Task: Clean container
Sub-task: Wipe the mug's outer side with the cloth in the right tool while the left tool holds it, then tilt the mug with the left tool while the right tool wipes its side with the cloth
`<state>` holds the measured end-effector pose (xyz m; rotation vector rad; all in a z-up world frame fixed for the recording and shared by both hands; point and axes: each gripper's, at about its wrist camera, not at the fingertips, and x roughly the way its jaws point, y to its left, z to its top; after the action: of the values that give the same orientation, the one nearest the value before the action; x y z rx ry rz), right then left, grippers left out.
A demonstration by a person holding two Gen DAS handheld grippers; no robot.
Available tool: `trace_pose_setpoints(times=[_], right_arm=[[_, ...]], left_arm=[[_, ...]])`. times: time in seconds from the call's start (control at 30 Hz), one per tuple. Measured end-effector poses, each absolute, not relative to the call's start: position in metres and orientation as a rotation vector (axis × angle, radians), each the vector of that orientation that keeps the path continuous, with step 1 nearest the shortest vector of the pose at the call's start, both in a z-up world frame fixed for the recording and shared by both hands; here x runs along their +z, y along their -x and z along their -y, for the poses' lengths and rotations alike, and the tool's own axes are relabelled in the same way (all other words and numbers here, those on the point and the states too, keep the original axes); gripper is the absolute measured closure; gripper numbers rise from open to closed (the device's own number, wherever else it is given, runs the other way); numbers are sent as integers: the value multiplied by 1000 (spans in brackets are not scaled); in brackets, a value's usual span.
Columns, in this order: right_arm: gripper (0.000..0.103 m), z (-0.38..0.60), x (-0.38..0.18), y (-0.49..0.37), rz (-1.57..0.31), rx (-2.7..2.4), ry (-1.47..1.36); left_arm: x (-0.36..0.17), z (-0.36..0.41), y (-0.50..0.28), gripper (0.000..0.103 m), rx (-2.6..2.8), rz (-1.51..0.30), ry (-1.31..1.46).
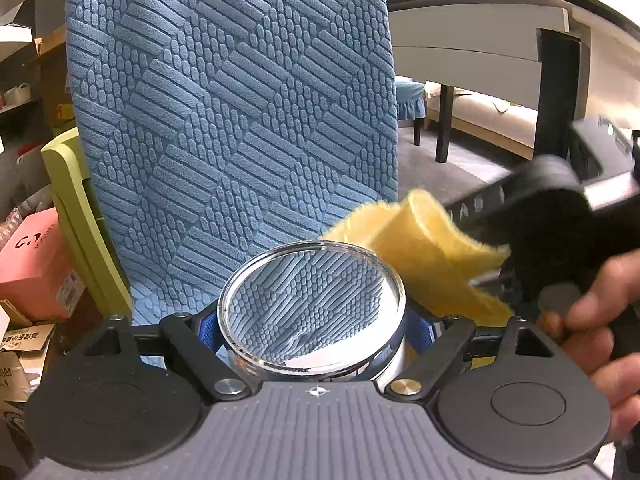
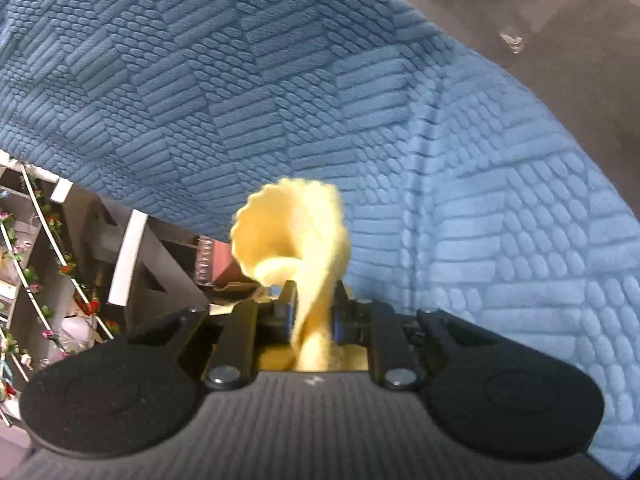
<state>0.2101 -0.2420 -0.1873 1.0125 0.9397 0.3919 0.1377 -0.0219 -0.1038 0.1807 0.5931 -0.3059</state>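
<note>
Your right gripper (image 1: 552,216) is blurred. The container (image 1: 312,304) hides your left fingertips; its base is out of sight.

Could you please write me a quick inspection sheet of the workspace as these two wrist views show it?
Surface: blue textured chair cover fills the background; no worktop seen.
Job's things: clear round container held sideways, open mouth facing the left wrist camera; yellow cloth curled, beside the container's rim in the left view, not inside it.
Clutter: pink box and cardboard at left.
Grippers: left claw shut on the container; right claw shut on the cloth; the person's hand grips the right tool.
Cables: nothing seen.
Surroundings: white table with dark legs, shelving with artificial flowers, grey floor.
</note>
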Motion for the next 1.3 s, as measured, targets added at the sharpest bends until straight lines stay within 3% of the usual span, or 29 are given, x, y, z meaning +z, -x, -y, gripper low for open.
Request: trace_pose_setpoints(times=[0.7, 0.87, 1.1, 1.3], right_arm=[[85, 257, -178, -186, -867, 362, -973], [85, 258, -198, -187, -948, 290, -947], [85, 252, -169, -174, -816, 355, -900], [85, 250, -183, -171, -896, 292, -879]], left_arm=[[-103, 18, -139, 14, -335, -595, -189], [-103, 13, -136, 12, -377, -599, -223], [-100, 5, -125, 11, -417, -608, -273], [-100, -1, -116, 9, -430, -607, -314]])
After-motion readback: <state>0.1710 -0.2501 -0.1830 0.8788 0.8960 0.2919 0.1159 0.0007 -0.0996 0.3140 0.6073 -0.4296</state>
